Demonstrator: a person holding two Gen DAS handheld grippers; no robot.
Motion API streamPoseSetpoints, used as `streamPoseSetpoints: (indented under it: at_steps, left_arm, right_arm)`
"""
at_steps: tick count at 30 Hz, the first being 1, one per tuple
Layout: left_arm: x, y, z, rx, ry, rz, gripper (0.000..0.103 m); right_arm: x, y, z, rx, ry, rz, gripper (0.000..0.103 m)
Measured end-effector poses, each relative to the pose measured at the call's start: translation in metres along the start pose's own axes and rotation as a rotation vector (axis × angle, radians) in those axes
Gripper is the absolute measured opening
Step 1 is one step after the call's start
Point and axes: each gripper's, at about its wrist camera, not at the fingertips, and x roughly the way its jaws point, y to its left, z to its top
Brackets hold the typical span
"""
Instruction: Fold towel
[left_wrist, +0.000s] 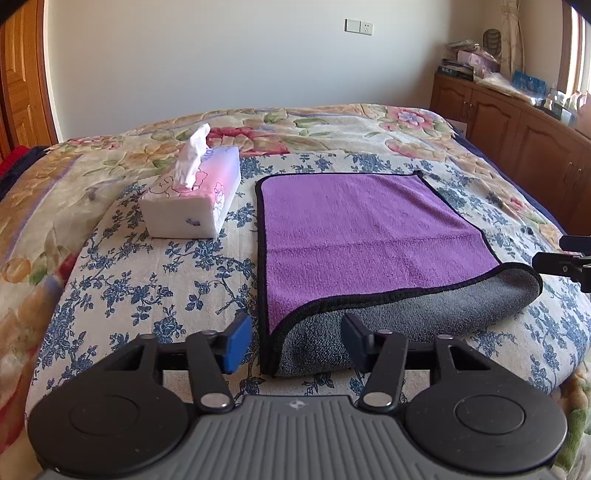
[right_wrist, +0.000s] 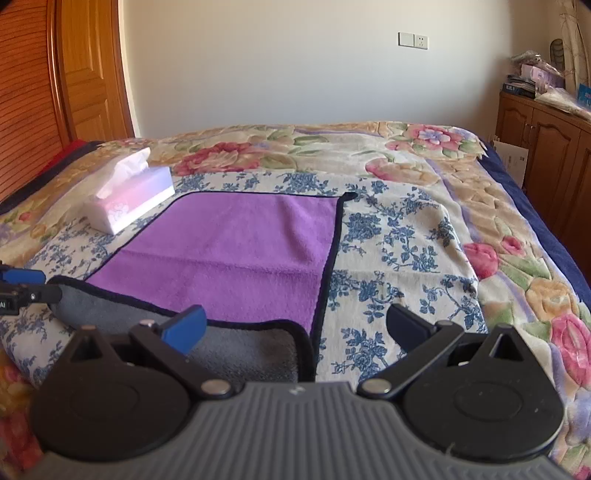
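A purple towel (left_wrist: 362, 229) with black trim and a grey underside lies on the bed; its near edge is rolled up, showing grey (left_wrist: 424, 317). My left gripper (left_wrist: 297, 341) is open, its fingers on either side of the towel's near left corner, close above it. In the right wrist view the towel (right_wrist: 236, 243) lies ahead and left. My right gripper (right_wrist: 295, 328) is wide open around the towel's near right corner (right_wrist: 295, 332). The right gripper's tip shows at the right edge of the left wrist view (left_wrist: 565, 262).
A tissue box (left_wrist: 192, 195) stands on the bed left of the towel, also in the right wrist view (right_wrist: 129, 199). The floral bedspread (left_wrist: 129, 280) covers the bed. A wooden cabinet (left_wrist: 517, 136) with clutter runs along the right wall. A wooden door (right_wrist: 88, 74) stands at the left.
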Motion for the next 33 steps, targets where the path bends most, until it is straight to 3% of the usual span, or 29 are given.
streamPoseSetpoints:
  at_steps: [6,17,19,27,33]
  left_arm:
    - [0.003,0.007,0.0,-0.018,0.015,-0.003,0.045]
    - [0.005,0.005,-0.003,-0.011,0.029,-0.003,0.016]
    - [0.005,0.005,-0.004,-0.011,0.03,-0.005,0.015]
    - [0.007,0.005,-0.006,-0.006,0.034,-0.004,0.015]
    - [0.009,0.005,-0.007,-0.012,0.041,-0.007,0.014]
  right_arm:
    - [0.004,-0.001,-0.001,0.01,0.021,0.012,0.103]
    - [0.013,-0.005,-0.001,0.041,0.061,0.063,0.1]
    - [0.014,-0.007,-0.001,0.052,0.071,0.075,0.089]
    - [0.02,-0.01,-0.002,0.081,0.104,0.113,0.083]
    - [0.024,-0.012,-0.004,0.109,0.138,0.155,0.071]
